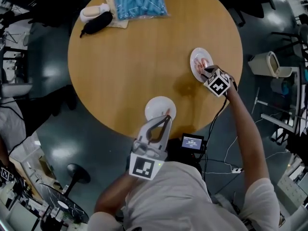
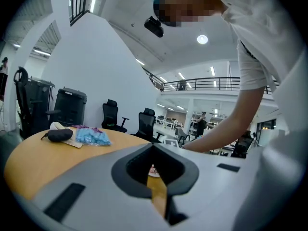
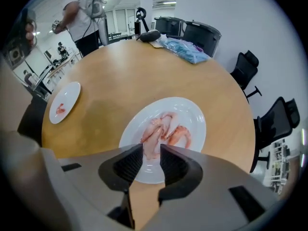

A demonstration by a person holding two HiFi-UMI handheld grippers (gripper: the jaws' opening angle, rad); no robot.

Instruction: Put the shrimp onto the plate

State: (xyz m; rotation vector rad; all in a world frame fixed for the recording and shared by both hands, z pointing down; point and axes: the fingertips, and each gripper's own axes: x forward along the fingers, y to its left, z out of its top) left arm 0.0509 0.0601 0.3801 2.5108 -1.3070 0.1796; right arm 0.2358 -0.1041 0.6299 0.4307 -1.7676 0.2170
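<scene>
Hovering with jaws apart over the pink shrimp pile (image 3: 166, 129) on the right white plate (image 3: 197, 112), the right tool (image 3: 151, 151) grips nothing. The left tool (image 1: 167, 121) is closed and empty. On the round wooden tabletop (image 1: 134, 57), the near white plate (image 1: 155, 105) holds a single shrimp (image 3: 60, 109), so most are likely still to move.

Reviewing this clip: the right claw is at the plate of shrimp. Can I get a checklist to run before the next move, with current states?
1. Right claw open: ok, jaws apart.
2. Right claw lined up over the shrimp pile on its plate: ok.
3. A shrimp clamped by the right claw: not ok, nothing gripped.
4. Bare room on the second plate: ok, it holds one shrimp.
5. Left claw shut and empty: ok, at the second plate's edge.
</scene>
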